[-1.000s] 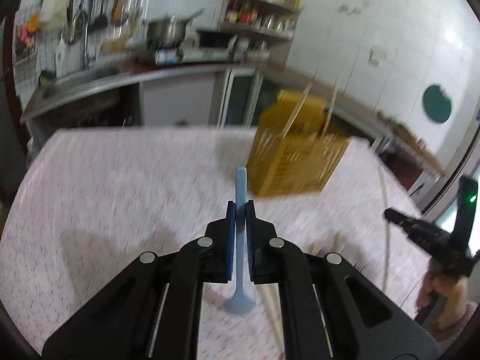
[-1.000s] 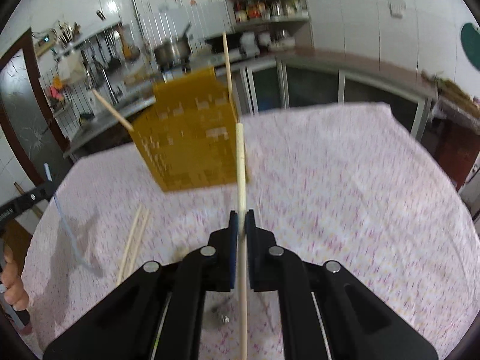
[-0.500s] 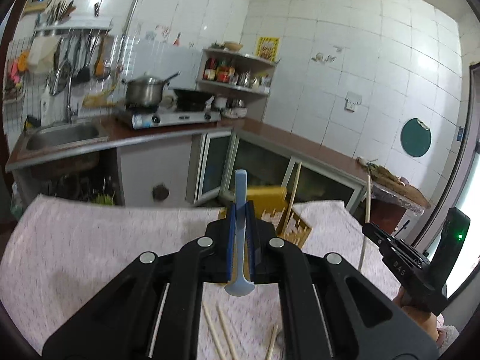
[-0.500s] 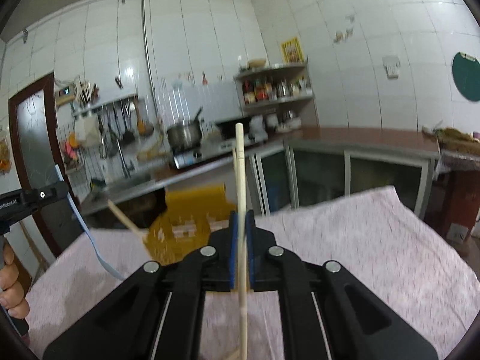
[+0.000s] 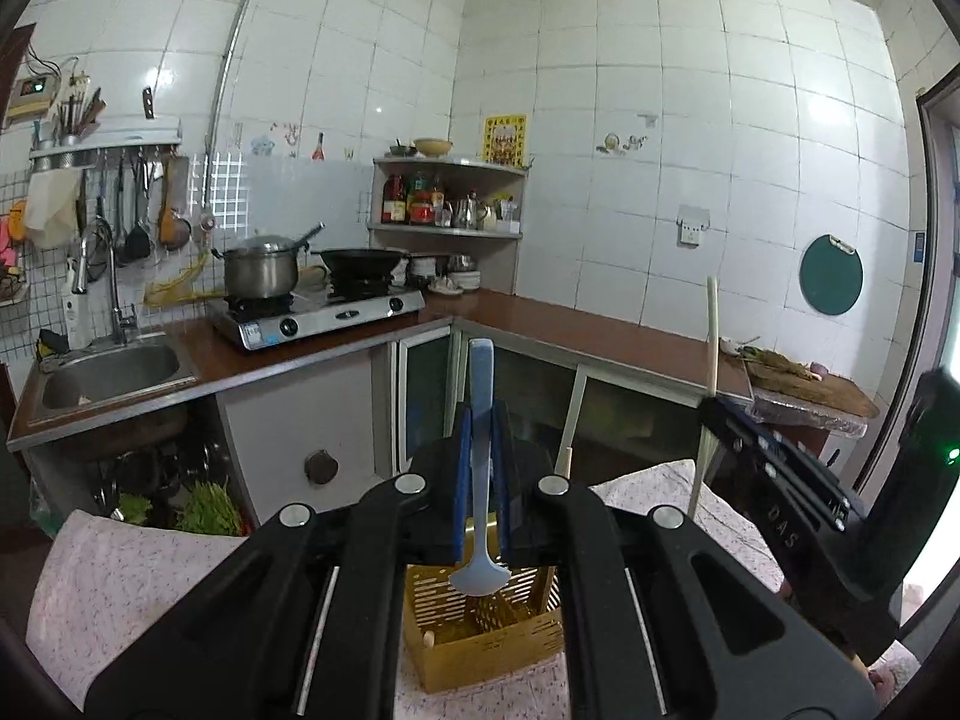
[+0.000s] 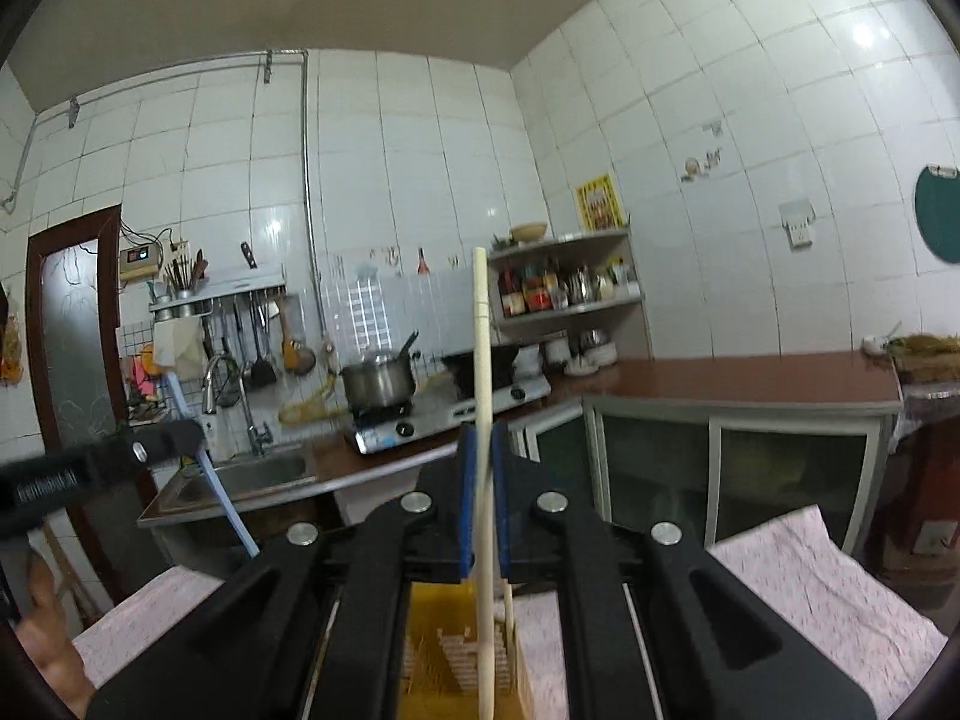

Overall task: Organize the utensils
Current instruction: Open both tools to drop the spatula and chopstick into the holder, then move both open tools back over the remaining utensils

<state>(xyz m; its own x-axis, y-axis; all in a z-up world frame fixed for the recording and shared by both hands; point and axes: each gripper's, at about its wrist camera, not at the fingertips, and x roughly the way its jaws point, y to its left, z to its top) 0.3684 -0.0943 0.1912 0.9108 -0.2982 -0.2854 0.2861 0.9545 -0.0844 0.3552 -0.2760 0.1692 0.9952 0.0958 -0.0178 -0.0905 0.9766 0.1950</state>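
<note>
Left tool [image 5: 481, 420]: blue pads closed narrowly on a pale blue spoon [image 5: 480, 480]. The spoon is held upright, handle pointing up past the fingertips, bowl end hanging below the pads directly above the open top of a yellow slotted utensil basket [image 5: 480, 642]. Whether the bowl touches the basket cannot be told.

Right tool [image 6: 482, 444]: blue pads clamped on a pale wooden chopstick [image 6: 483, 450]. The chopstick is held near upright, its upper end rising well above the fingertips, its lower end reaching down into the yellow basket [image 6: 432, 684]. A second thin stick [image 6: 509, 612] is seen just beside it, standing in the same basket.

Cross-views: the right tool [image 5: 798, 516] is seen at the right edge of the left wrist view, its chopstick [image 5: 710, 348] standing upright. The left tool [image 6: 102, 468] is seen at the left edge of the right wrist view, with the blue spoon [image 6: 222, 498] slanting down from it.

Basket: placed on the bench [image 5: 120, 570], which is covered with a pink speckled cloth. One chopstick [image 5: 570, 426] leans out of it at the rear.

Background: a tiled kitchen with a sink [image 5: 108, 372], a gas stove [image 5: 324, 312] bearing a steel pot [image 5: 261, 267] and a black wok [image 5: 363, 261], and a corner shelf [image 5: 447, 198] of bottles.
</note>
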